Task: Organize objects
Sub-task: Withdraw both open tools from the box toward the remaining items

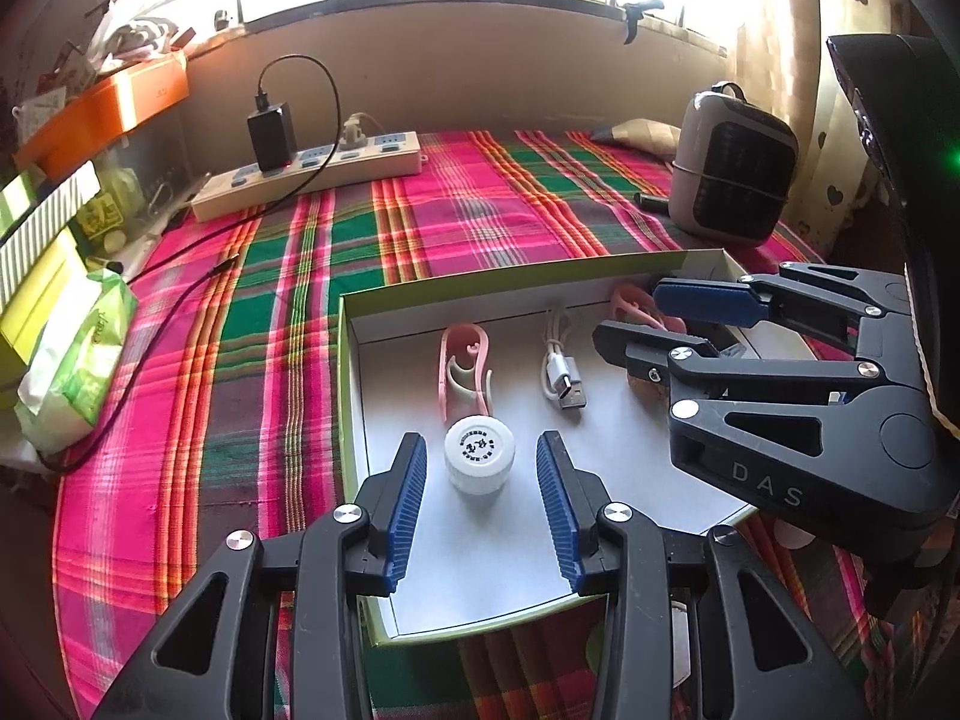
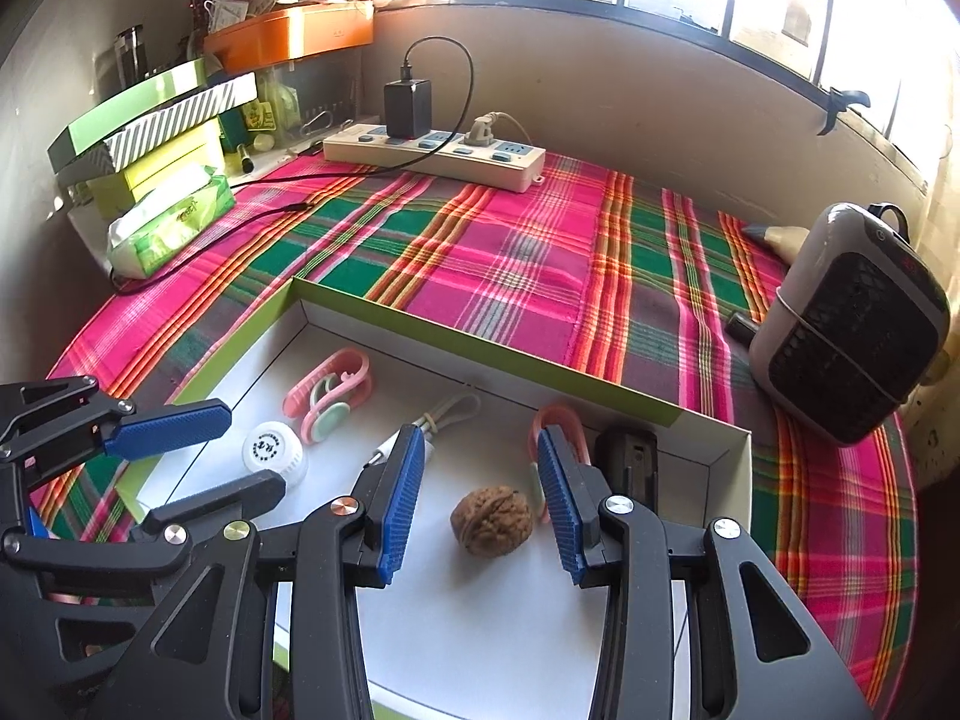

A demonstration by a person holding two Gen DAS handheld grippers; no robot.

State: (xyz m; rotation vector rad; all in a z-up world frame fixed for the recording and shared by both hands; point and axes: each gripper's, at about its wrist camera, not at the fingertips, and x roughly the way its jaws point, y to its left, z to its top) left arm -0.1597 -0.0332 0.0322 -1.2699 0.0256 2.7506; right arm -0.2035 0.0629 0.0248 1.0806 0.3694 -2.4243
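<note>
Bottle: small white capped bottle (image 1: 479,457), upright in the shallow box (image 1: 354,372) on the bench, near the box's left wall.
Handling: likely light, rigid, smooth; pinch the ribbed cap's sides.
Left claw (image 1: 482,504): spread, straddling the bottle, not touching.
Right claw (image 2: 478,501): spread around the walnut (image 2: 492,519), apart.

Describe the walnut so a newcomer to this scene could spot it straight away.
On the pink and green plaid cloth lies a shallow white tray with green walls. Inside it, towards its right end, the walnut sits alone on bare white floor, between the open jaws of the right gripper. It is the only brown, wrinkled, round thing there; its neighbours are pink clips, a white bottle and a cable.
</note>
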